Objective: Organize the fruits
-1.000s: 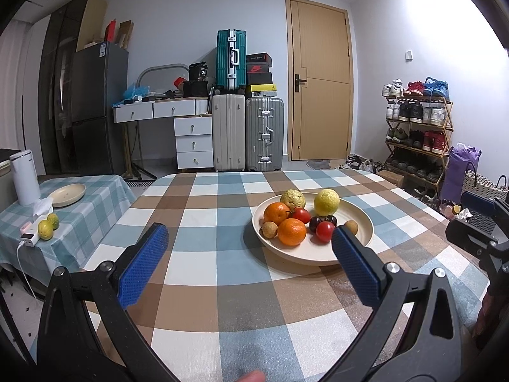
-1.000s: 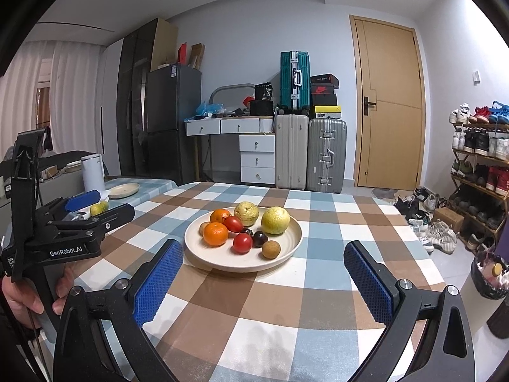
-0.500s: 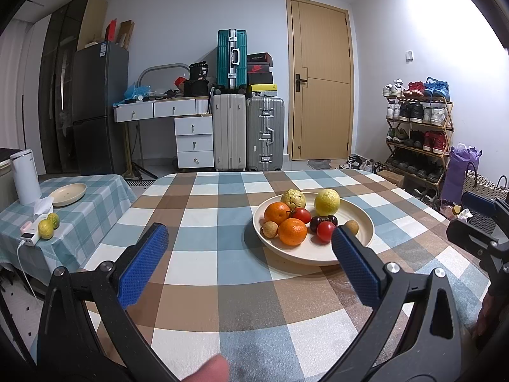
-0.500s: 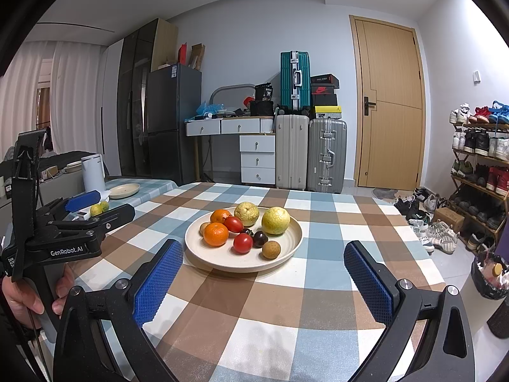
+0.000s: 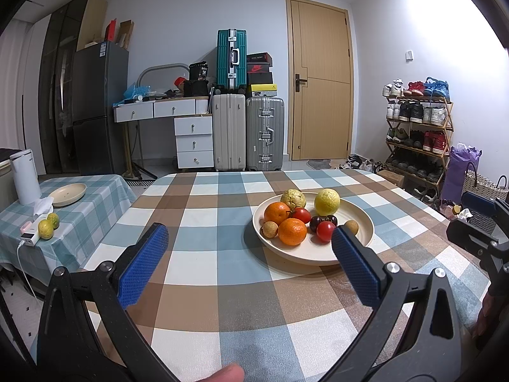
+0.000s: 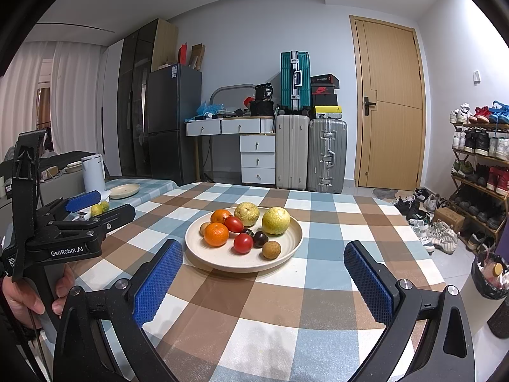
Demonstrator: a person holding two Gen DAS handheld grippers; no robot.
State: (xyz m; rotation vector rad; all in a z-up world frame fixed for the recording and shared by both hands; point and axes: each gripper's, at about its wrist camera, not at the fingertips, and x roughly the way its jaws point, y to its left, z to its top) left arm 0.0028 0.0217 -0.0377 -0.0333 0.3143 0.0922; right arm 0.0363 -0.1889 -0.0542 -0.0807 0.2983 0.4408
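The fruits are sitting together on a cream plate (image 6: 288, 242) near the middle of the surface (image 6: 286, 302). Two oranges (image 6: 216, 234), two red tomatoes (image 6: 243, 243), two yellow-green fruits (image 6: 276, 220), dark cherries (image 6: 261, 238) and small brown fruits (image 6: 271, 250) are lying close together, several touching.

The left gripper (image 5: 248, 254) is hovering short of the plate with its jaws spread wide and holding nothing. The right gripper (image 6: 264, 273) is likewise standing wide apart and empty, facing the plate from the near edge.

Probable faults from this state:
- Round fruits are packing tightly; a gripper closing on one is likely to nudge its neighbours and set them rolling off the low rim.
- Tomatoes and cherries are soft; excess closing force is likely to bruise or split them.
- Both grippers are aiming at one plate; simultaneous reaching risks a collision.

The surface is wearing a checked cloth in blue, brown and white. A second surface (image 5: 95, 197) to the left is carrying an empty plate (image 5: 68, 193), a white kettle (image 5: 24, 176) and two more green-yellow fruits (image 5: 49, 225). Beyond are standing suitcases (image 5: 248, 130), a drawer desk (image 5: 178, 121), a refrigerator (image 5: 98, 108), a wooden door (image 5: 321, 79) and a shoe rack (image 5: 416, 133).
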